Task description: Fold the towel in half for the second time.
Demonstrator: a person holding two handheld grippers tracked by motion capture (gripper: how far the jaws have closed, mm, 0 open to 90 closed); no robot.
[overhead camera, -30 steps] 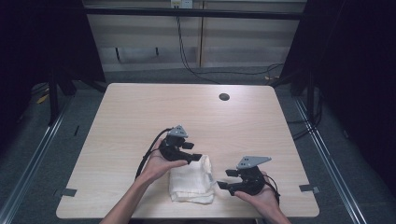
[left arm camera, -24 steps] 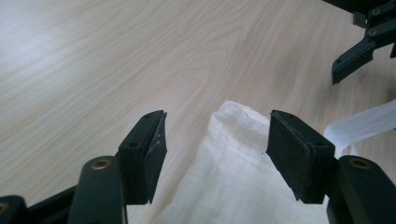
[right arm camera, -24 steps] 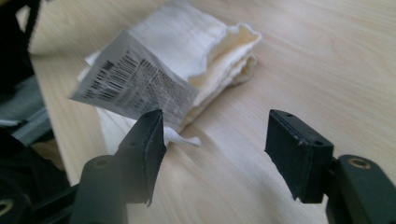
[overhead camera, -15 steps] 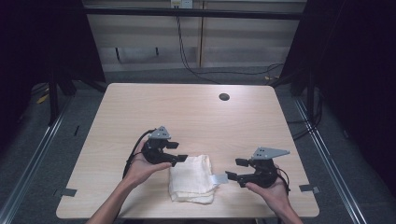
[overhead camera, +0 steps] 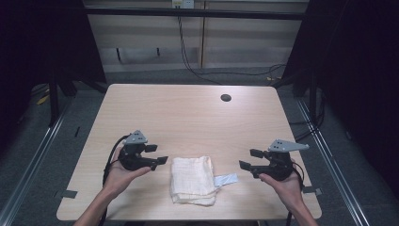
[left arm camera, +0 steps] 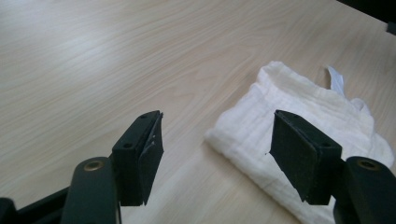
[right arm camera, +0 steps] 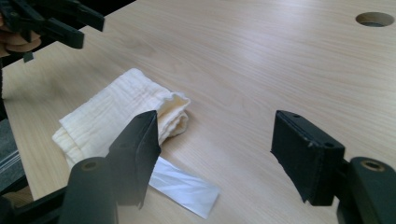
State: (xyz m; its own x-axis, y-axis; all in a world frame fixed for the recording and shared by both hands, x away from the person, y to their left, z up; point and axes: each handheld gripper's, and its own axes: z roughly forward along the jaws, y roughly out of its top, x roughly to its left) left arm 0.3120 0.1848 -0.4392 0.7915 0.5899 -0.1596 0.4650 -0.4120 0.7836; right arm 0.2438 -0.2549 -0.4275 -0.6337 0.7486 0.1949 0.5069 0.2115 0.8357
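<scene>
Folded cream cloth (overhead camera: 192, 179) on a wooden desk (overhead camera: 188, 117), between two hand-held tongs.
Left tongs (overhead camera: 157, 155) and right tongs (overhead camera: 248, 158) both gape apart, having just opened, gripping nothing, each beside the cloth.

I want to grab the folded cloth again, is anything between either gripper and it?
Nothing visible. Bare table lies between the folded cloth and the left gripper, and between it and the right gripper.

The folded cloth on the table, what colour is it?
Cream-white cloth, clearest in the right gripper view.
</scene>
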